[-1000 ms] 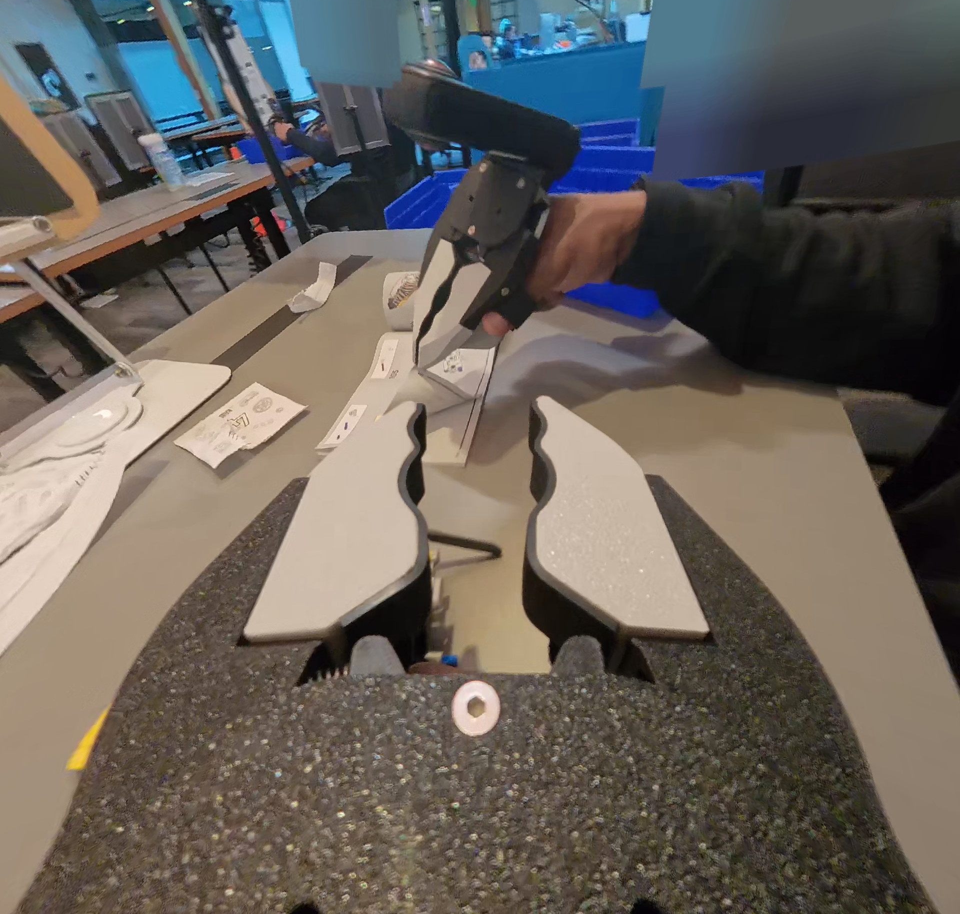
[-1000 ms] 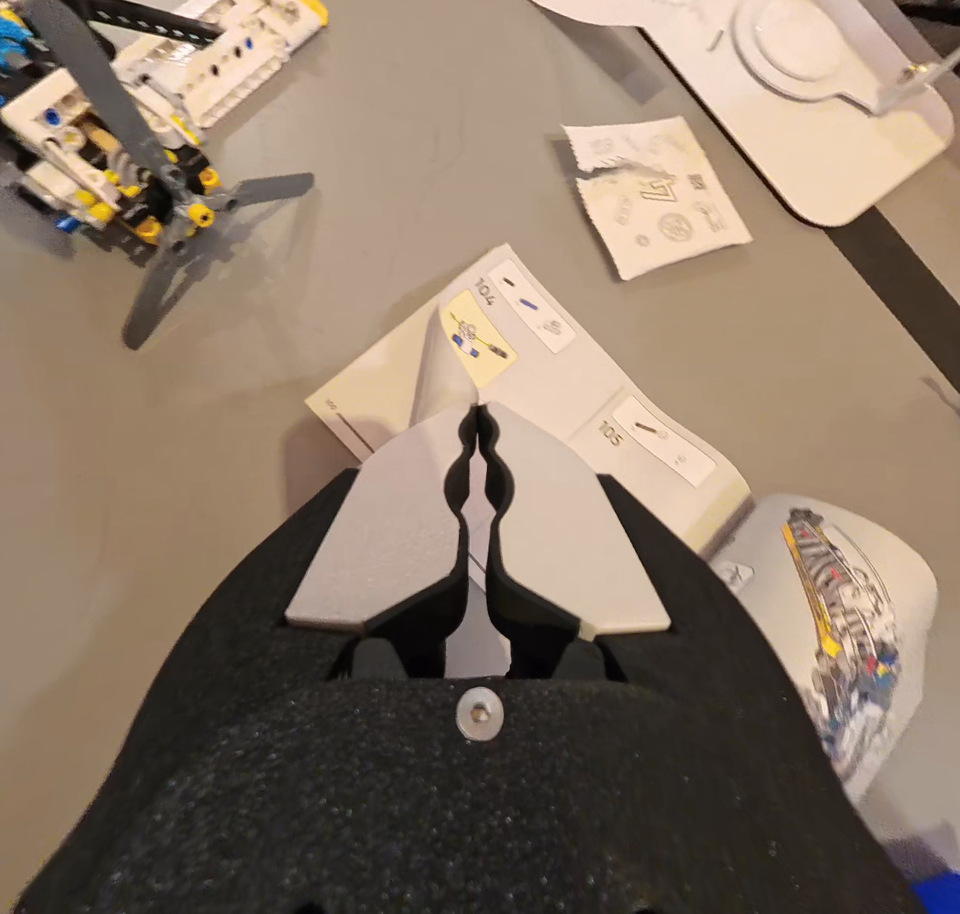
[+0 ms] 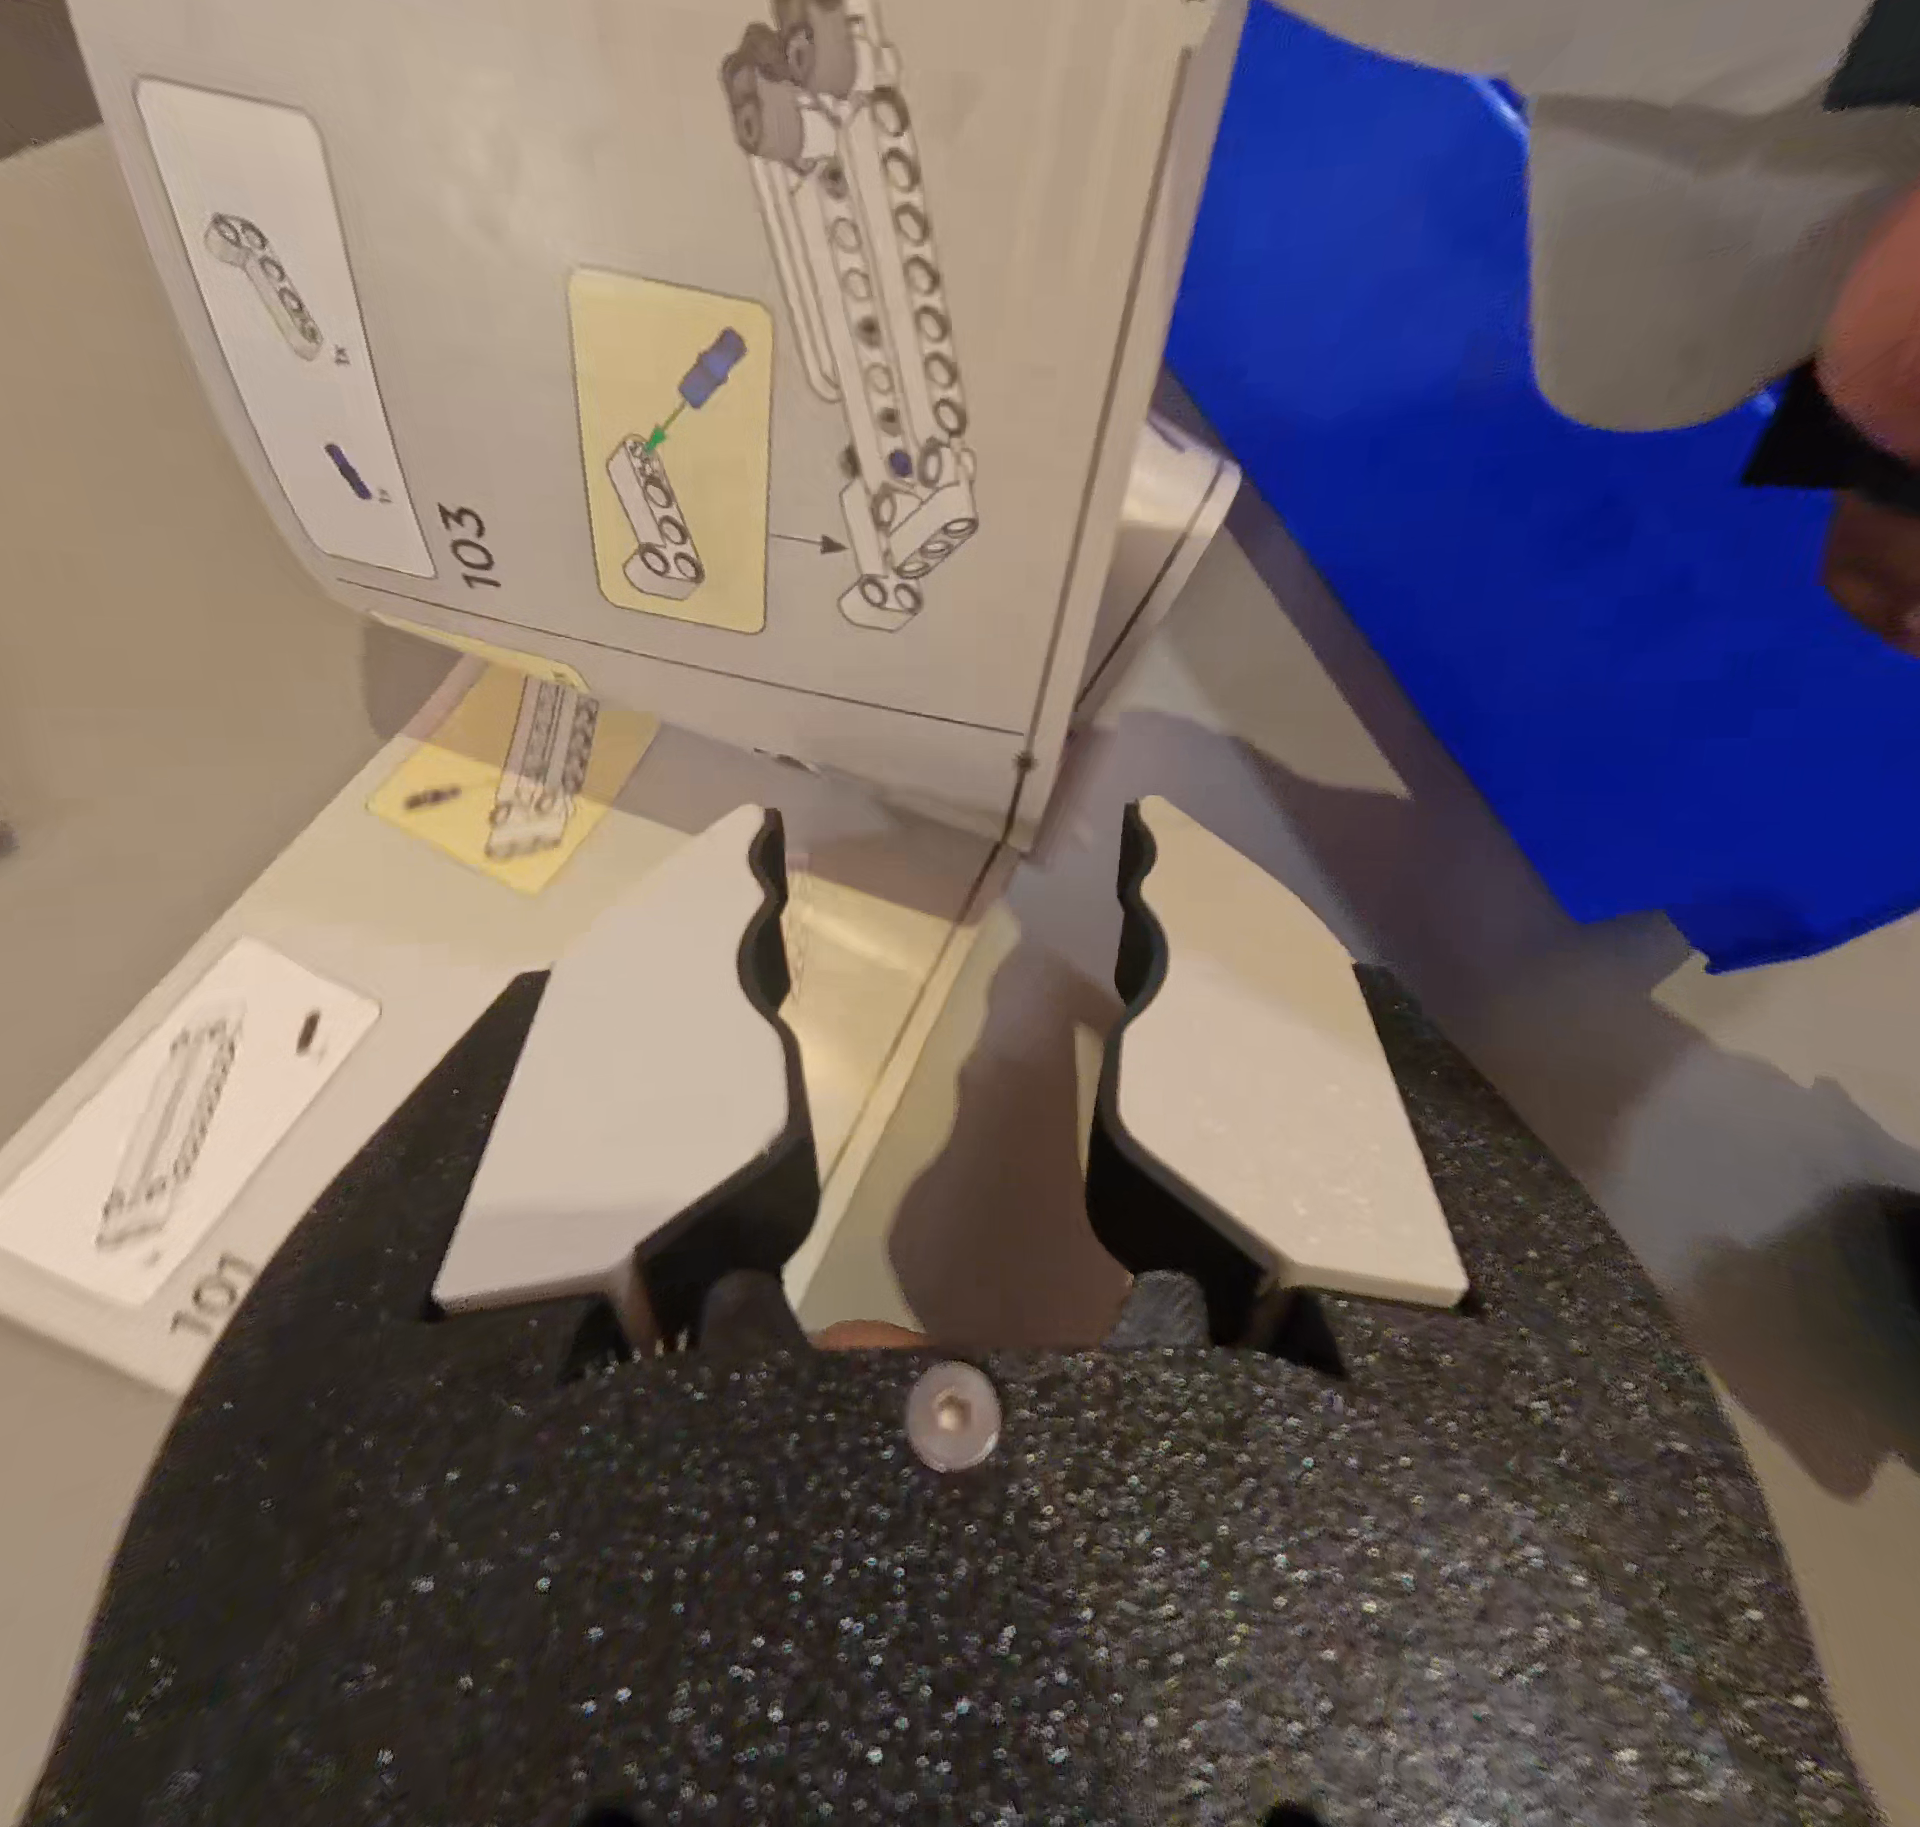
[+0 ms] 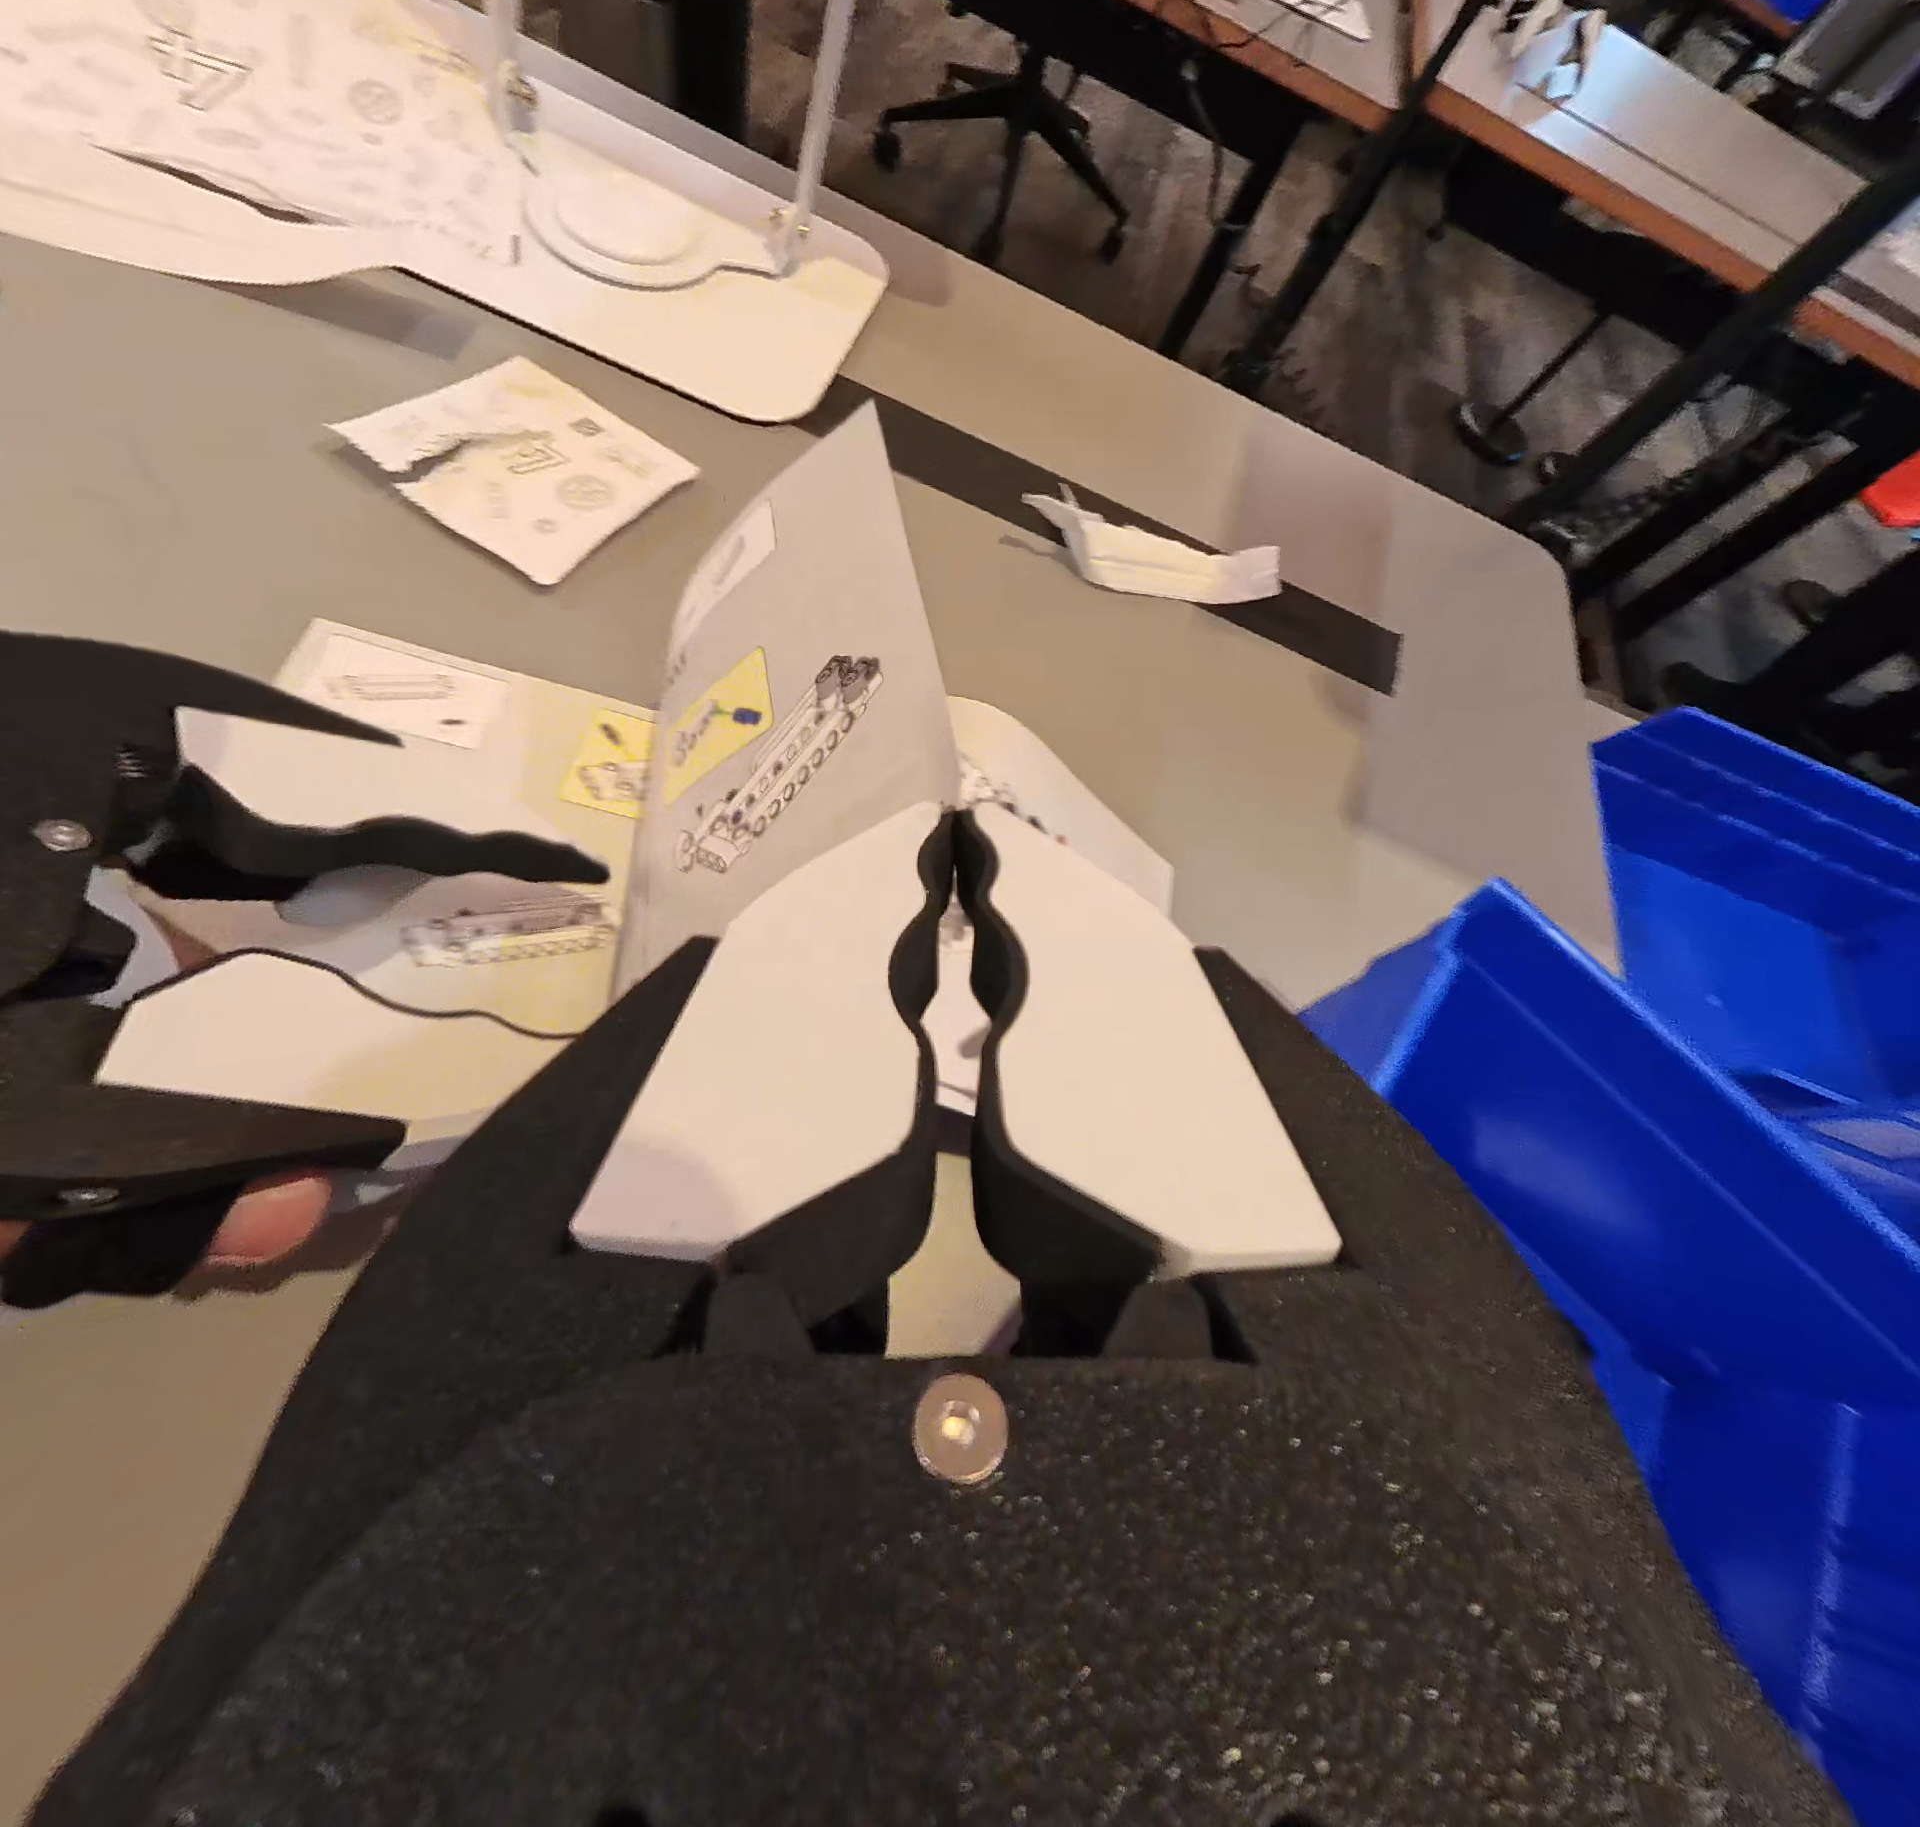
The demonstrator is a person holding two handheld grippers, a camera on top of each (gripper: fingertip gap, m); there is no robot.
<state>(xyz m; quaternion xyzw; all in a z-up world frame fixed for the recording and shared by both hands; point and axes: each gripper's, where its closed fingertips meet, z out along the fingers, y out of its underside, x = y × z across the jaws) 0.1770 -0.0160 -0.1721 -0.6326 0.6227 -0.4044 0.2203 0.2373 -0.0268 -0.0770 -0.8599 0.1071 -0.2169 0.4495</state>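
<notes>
Where the right gripper point(image 4: 954, 827) meets the paper, its two pads are pressed together on the free edge of a single page point(image 4: 790, 634) of a building-instruction booklet point(image 3: 260, 946), and that page stands nearly upright off the rest, which lies open and flat on the grey table point(image 4: 156, 489). The lifted page shows line drawings of a long white perforated beam and a yellow inset panel with a small blue pin. The sheet beneath it carries a similar yellow panel.

The left gripper point(image 3: 948, 821) hovers low over the booklet with its fingers spread wide and nothing between the pads. The fold line of the booklet runs in the gap below them, and the foot of the raised page is just ahead of the tips – near, not touching as far as the blur allows.

A thin black cable point(image 4: 416, 988) trails across the open pages. To the right, a blue plastic bin point(image 4: 1662, 1102) sits close beside the booklet. Farther off on the table lie a torn sticker sheet point(image 4: 520, 468), a crumpled white paper scrap point(image 4: 1153, 556) and the flat white base of a lamp point(image 4: 727, 323).
</notes>
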